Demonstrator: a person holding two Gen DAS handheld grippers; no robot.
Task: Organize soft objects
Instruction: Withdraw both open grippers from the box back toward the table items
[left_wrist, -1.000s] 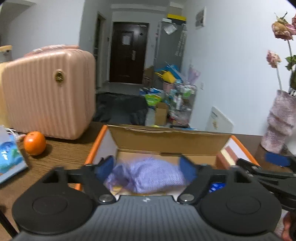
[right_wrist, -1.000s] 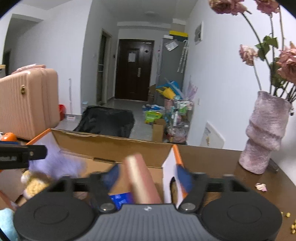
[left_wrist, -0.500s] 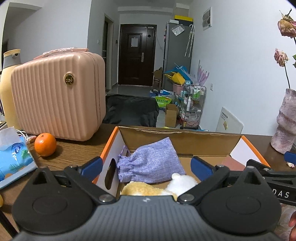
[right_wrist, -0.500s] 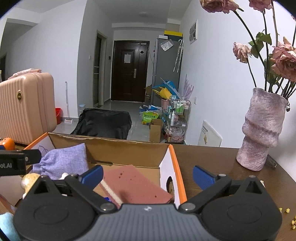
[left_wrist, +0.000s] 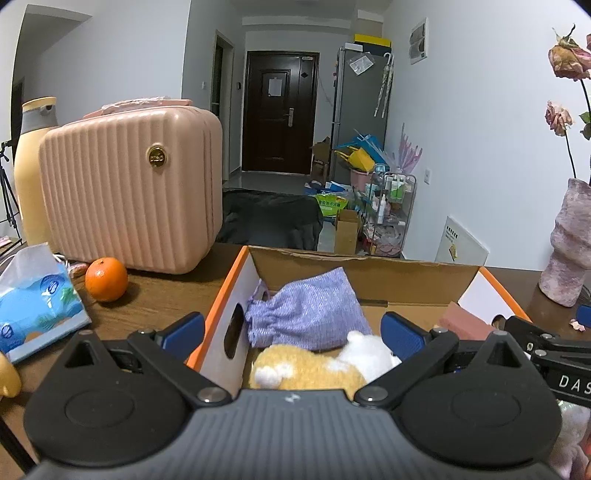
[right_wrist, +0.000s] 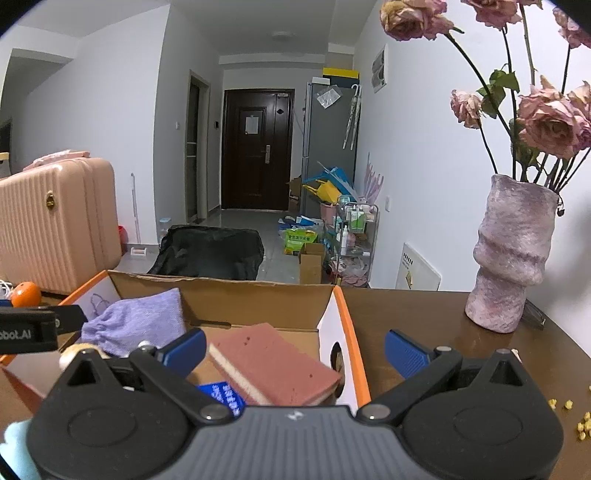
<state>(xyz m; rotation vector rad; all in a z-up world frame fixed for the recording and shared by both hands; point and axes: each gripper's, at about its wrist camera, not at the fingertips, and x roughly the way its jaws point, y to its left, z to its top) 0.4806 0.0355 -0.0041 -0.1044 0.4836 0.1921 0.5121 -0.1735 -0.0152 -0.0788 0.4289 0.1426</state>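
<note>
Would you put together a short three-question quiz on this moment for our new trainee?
1. True or false: the left gripper is shut on the purple pouch.
2. Which lies in the cardboard box nearest its right wall? A) orange B) pink sponge C) tissue pack
3. Fill in: the right gripper has its jaws ____.

Key:
1. False: it is open, and the pouch rests in the box.
2. B
3. open
</note>
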